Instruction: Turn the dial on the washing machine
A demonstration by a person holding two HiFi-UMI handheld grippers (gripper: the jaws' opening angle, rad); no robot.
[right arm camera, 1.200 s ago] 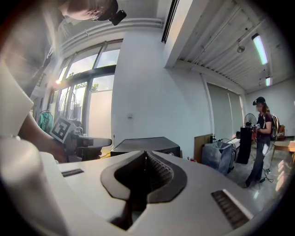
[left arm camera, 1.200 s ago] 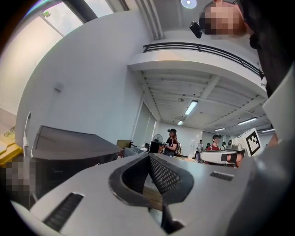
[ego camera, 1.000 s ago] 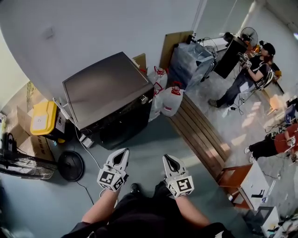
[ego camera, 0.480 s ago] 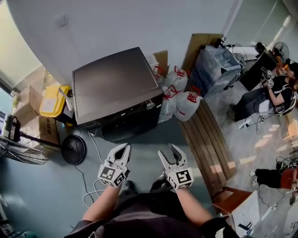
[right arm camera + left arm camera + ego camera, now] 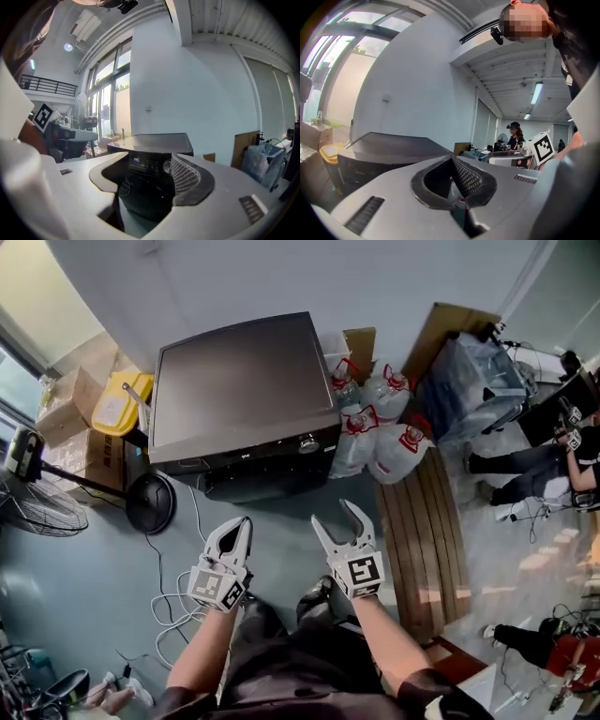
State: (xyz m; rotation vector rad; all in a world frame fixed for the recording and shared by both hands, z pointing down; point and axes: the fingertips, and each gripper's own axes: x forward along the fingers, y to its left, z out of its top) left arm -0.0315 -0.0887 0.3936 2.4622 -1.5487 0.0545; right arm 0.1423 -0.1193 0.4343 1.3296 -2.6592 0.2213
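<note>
Black and low, the washer point(image 5: 239, 381) stood on the floor against the far wall, with its silver dial point(image 5: 307, 443) at the right end of the front panel, well apart from both tools held near the person. The left tool point(image 5: 246, 520) was closed with nothing in it, while the right tool point(image 5: 333, 514), aimed at the washer's front, had just been spreading its jaws and stood wide open and empty. Clear jugs point(image 5: 380, 442) with red caps crowded just right of the washer, and a fan base point(image 5: 150, 503) sat near its left corner.
</note>
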